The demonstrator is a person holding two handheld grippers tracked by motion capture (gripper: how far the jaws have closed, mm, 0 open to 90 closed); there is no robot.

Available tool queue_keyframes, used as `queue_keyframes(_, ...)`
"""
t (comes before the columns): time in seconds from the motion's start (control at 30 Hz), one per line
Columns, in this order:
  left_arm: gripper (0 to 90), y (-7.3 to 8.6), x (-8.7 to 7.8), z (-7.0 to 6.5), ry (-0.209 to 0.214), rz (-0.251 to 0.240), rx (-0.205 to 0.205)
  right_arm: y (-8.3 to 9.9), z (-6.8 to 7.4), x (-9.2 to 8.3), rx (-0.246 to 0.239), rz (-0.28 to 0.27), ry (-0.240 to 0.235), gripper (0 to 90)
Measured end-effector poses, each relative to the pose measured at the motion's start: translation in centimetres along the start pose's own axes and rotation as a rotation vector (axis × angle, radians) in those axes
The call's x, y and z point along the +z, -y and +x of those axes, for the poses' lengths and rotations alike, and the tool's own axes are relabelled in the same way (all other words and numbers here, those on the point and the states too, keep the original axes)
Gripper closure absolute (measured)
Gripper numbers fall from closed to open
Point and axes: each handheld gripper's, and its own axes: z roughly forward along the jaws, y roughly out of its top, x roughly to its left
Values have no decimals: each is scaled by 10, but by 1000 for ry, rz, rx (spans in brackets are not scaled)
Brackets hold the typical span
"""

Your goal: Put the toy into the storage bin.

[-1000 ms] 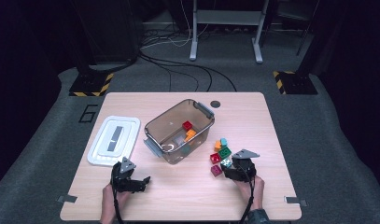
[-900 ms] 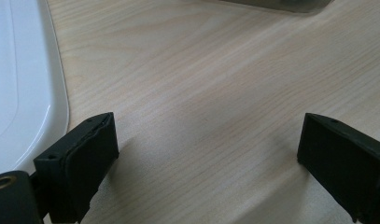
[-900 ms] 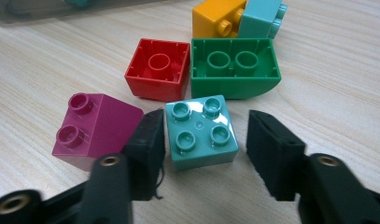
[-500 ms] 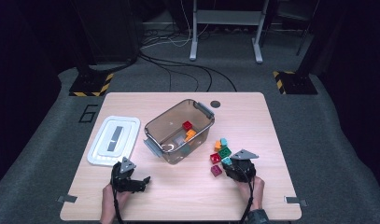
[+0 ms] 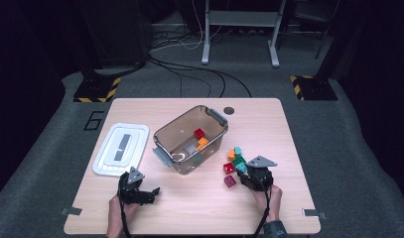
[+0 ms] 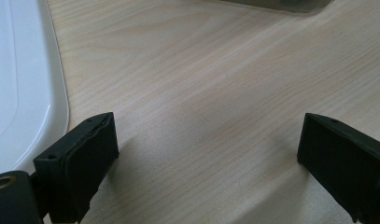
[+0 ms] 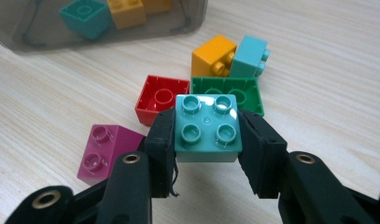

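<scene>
Teal plastic brick (image 7: pixel 206 127), 2x2 studs, is clamped betw. the pads of the right gripper (image 7: pixel 206 140); jaws have just been closing and are now pressed on its two opp. side walls, studs up. Brick is held just above/at the table (image 7: pixel 318 70), in front of the loose pile: red brick (image 7: pixel 162 99) and green brick (image 7: pixel 227 93) hollow side up right behind it, magenta brick (image 7: pixel 106 151) beside the one jaw, orange brick (image 7: pixel 213 56) and light blue brick (image 7: pixel 247 57) further off. Brick is judged light, rigid, glossy, so somewhat slippery; flat side walls are the best hold, grip kept square, not on studs. Bin (image 5: pixel 189 139) w/ bricks inside is seen beyond. Left gripper (image 6: pixel 206 154) is wide open, nothing held, resting over bare table near the white lid (image 6: pixel 19 79).
</scene>
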Motion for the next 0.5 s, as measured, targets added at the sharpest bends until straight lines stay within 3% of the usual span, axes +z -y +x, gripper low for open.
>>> queue_keyframes(0.5,47,0,0,0,-2,-2,-1,-26,-1,-21,-14,-58,12,584)
